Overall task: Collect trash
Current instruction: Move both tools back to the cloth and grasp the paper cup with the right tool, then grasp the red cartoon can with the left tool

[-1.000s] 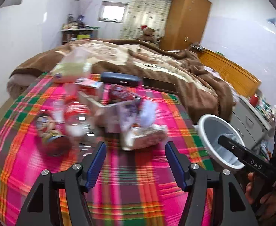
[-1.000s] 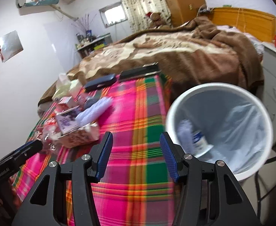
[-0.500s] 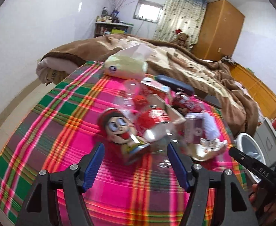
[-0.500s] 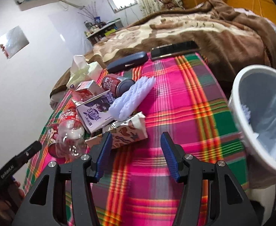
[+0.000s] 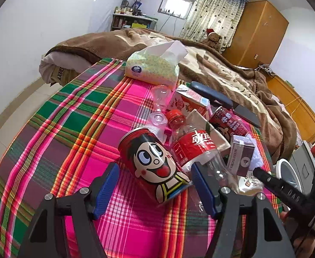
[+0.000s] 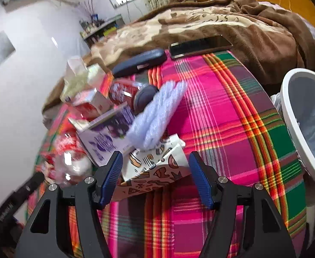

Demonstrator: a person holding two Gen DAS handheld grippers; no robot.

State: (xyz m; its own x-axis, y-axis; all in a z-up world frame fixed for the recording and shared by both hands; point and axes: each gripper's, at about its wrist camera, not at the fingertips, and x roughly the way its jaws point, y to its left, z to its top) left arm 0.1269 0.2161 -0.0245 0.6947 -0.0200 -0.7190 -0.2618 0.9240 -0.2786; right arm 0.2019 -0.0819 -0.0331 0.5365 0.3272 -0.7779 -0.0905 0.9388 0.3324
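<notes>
The trash lies heaped mid-bench on the plaid cloth (image 5: 75, 129) — two red cartoon-face cans (image 5: 153, 163), one clear red-labelled bottle (image 5: 191, 148), cartons, one patterned wrapper (image 6: 155, 172). The left tongs (image 5: 155, 185) gape around a can; the right tongs (image 6: 155, 172), just widening, straddle the wrapper untouched. One white bin (image 6: 295, 129) stands beside the bench.
</notes>
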